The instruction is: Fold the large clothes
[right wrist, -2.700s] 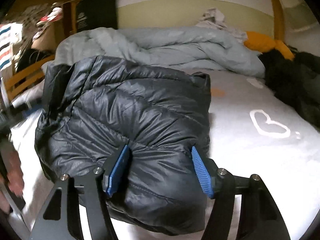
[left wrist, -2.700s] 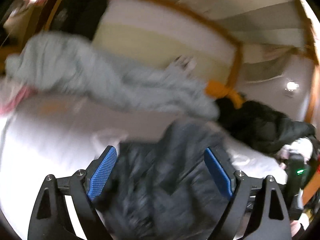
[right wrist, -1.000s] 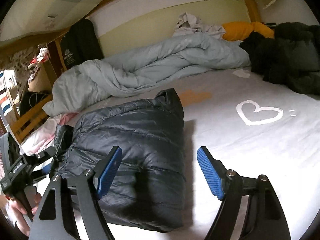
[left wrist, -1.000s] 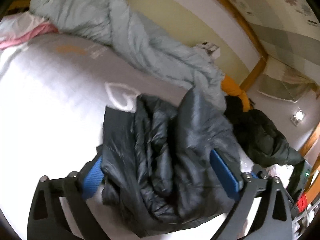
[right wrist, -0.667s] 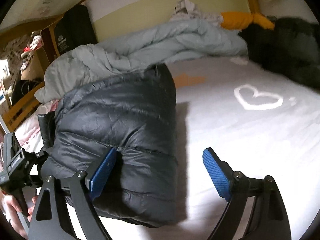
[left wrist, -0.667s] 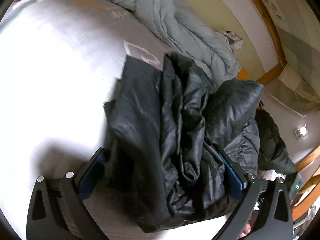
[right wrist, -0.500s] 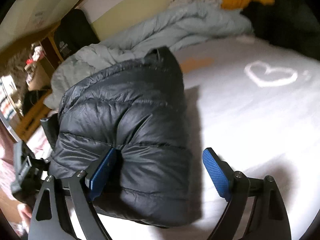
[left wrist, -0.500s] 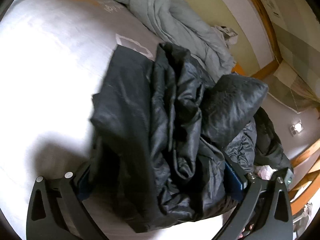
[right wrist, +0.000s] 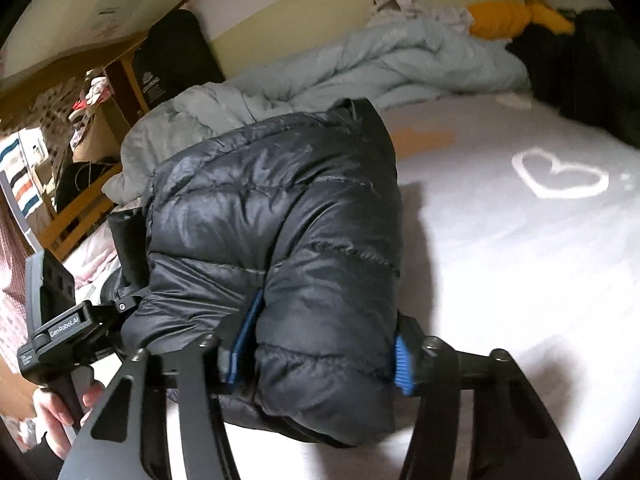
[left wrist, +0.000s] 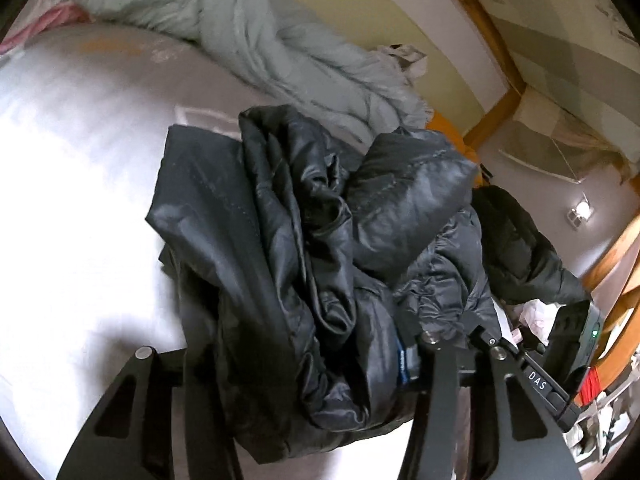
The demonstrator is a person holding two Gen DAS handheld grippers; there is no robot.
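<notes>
Since the earlier frames, both grippers have been brought lower and closer onto the dark puffer jacket, and their jaws, spread wide a second ago, are now being closed with the jacket's padding between them.

The white bed sheet is seen spread across the mattress, with a white heart outline printed on it. A pale blue duvet is heaped along the far side by the wall, and a second dark jacket is piled at the bed's end beyond the bundle. An orange cushion is wedged near the wooden bed frame.

The puffer jacket is bunched into a thick folded bundle near the front edge of the bed, resting on the sheet.

The right gripper is clamped at a middling width around the bundle's near end, both blue pads pressed into the quilted fabric. The left gripper is held at a similar width on the opposite side; its right pad is pressed against the crumpled folds, while the other pad is buried under fabric. In the right wrist view a hand is seen gripping the left gripper's handle.
</notes>
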